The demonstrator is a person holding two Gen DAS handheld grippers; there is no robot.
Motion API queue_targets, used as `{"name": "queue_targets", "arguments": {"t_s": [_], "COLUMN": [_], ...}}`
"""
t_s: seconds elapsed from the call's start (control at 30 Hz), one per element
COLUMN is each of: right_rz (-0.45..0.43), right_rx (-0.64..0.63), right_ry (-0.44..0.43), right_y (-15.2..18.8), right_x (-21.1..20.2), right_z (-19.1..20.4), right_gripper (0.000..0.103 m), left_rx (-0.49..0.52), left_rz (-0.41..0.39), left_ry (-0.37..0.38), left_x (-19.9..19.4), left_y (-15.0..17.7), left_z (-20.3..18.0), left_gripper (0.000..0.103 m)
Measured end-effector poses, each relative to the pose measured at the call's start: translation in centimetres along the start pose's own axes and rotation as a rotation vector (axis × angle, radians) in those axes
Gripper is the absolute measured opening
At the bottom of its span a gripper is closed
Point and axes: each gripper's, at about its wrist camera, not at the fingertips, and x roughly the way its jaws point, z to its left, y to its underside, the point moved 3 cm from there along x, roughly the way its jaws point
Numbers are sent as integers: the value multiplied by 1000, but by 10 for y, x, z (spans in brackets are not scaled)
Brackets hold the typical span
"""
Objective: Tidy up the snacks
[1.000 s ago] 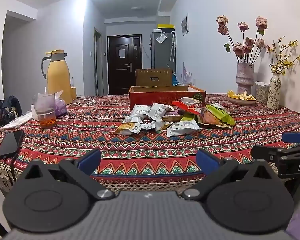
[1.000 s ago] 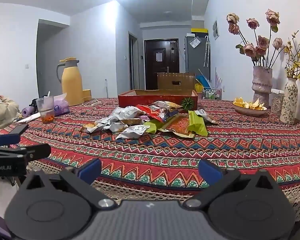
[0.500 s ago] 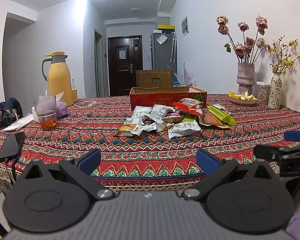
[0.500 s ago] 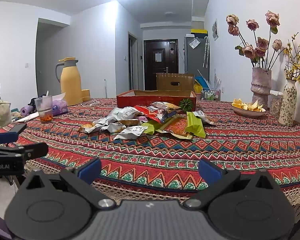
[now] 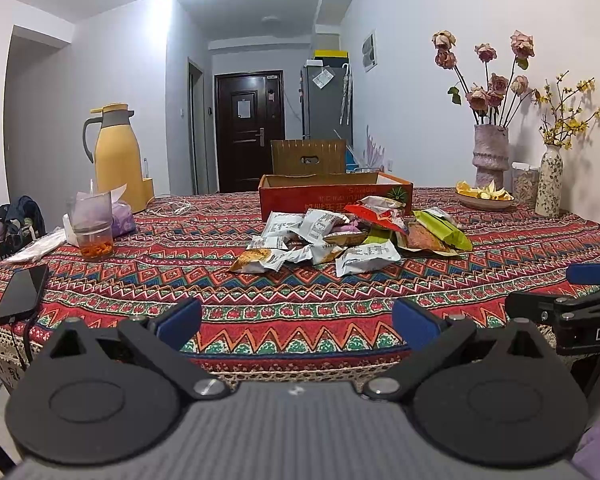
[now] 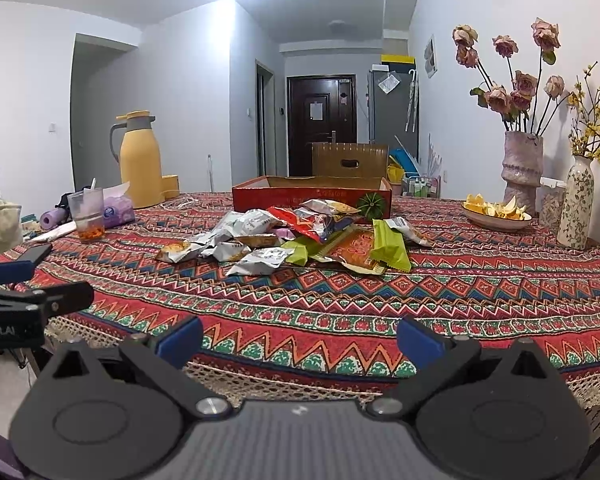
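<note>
Both my grippers hover at the near table edge, snacks well ahead.

The patterned tablecloth (image 5: 260, 280) carries a red cardboard box (image 5: 332, 196); the snack pile (image 5: 340, 236) lies just in front of it. My left gripper (image 5: 296, 320) and right gripper (image 6: 300, 338) each stand wide apart, holding nothing.

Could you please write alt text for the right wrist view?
The open right gripper hovers at the near edge of a patterned table, empty, facing a pile of snack packets before a red cardboard box. The left gripper shows at far left.
</note>
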Motion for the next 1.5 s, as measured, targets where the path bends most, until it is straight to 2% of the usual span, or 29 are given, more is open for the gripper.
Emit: {"name": "queue_targets", "arguments": {"t_s": [1.33,1.5], "right_rz": [13,11], "right_rx": [-12,-6], "right_ry": [-7,-1], "right_y": [2,1], "right_x": [3,6], "right_z": [4,-1], "right_gripper": [103,103], "left_rx": [3,2], "left_rz": [21,49], "left_ry": [14,18], "left_x": [2,8], "left_y": [3,3], "left_z": [-2,-2], "left_gripper": [103,103]}}
